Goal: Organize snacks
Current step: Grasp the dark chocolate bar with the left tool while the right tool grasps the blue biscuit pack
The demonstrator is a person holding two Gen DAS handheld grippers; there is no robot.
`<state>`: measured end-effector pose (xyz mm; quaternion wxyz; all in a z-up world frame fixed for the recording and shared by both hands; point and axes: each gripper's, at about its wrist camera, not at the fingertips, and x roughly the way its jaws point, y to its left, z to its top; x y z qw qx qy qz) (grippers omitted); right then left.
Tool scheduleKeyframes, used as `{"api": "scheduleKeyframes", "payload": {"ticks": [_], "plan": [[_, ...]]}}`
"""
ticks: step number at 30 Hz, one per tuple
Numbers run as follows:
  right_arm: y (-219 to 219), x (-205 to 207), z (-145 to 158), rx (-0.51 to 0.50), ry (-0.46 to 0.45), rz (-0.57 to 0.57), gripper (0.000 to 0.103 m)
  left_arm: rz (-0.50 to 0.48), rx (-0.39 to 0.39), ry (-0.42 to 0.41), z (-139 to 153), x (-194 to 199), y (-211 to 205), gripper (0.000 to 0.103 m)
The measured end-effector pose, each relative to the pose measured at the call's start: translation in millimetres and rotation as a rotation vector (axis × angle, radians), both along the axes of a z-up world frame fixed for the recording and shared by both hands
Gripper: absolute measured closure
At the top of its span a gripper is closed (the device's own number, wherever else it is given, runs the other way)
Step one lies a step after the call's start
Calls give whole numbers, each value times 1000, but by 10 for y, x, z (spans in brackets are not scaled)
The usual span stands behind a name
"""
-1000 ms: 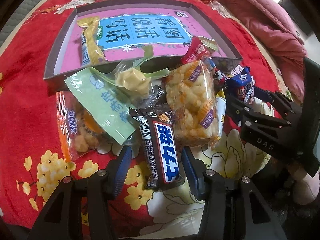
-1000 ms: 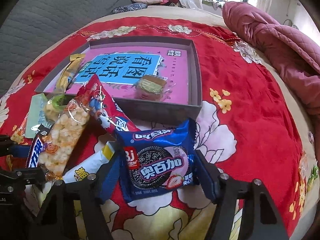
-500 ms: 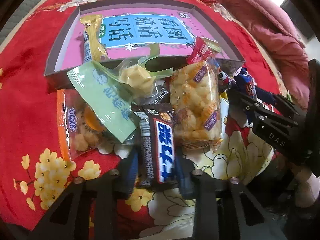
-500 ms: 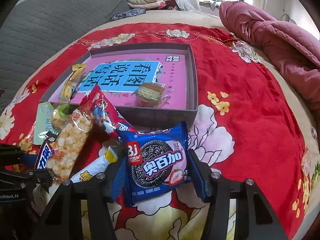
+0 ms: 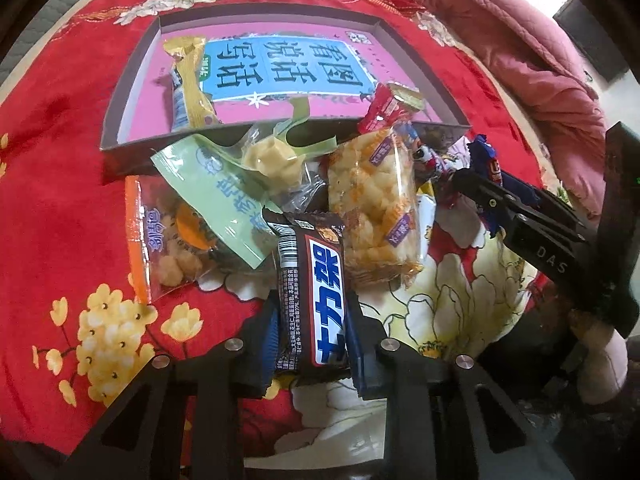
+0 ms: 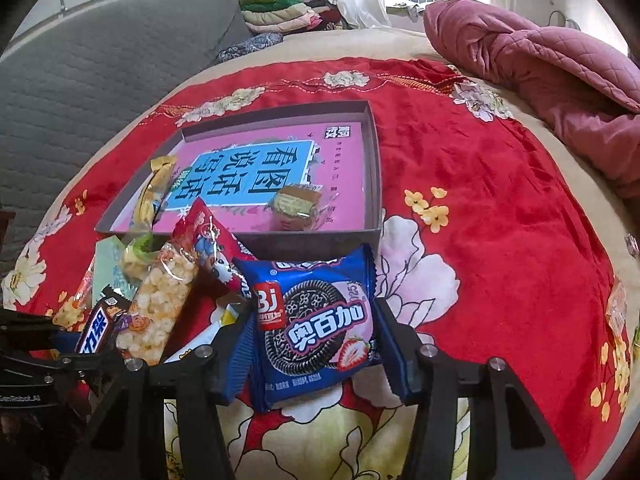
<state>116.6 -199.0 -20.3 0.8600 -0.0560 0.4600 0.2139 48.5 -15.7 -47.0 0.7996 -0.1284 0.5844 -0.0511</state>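
While the left gripper (image 5: 312, 340) pinched one chocolate bar (image 5: 314, 296) lengthwise toward the box (image 5: 420, 76), the right gripper (image 6: 314, 352) clamped one cookie pack (image 6: 316, 320).

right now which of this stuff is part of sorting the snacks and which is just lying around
Part of the job:
- chocolate bar, clamped in the left gripper
- blue cookie pack, clamped in the right gripper
- puffed corn bag
- green packet
- orange snack bag
- open box

Just lying about:
- pink quilt
- folded clothes
- red floral bedspread
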Motion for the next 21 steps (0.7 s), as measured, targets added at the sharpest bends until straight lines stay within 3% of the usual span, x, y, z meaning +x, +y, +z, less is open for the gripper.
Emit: {"api": "scheduleKeyframes", "payload": {"ticks": [21], "plan": [[-12,-54,165,35,-73,-2,48,41,-19,-93,455,-130,82,73]]}}
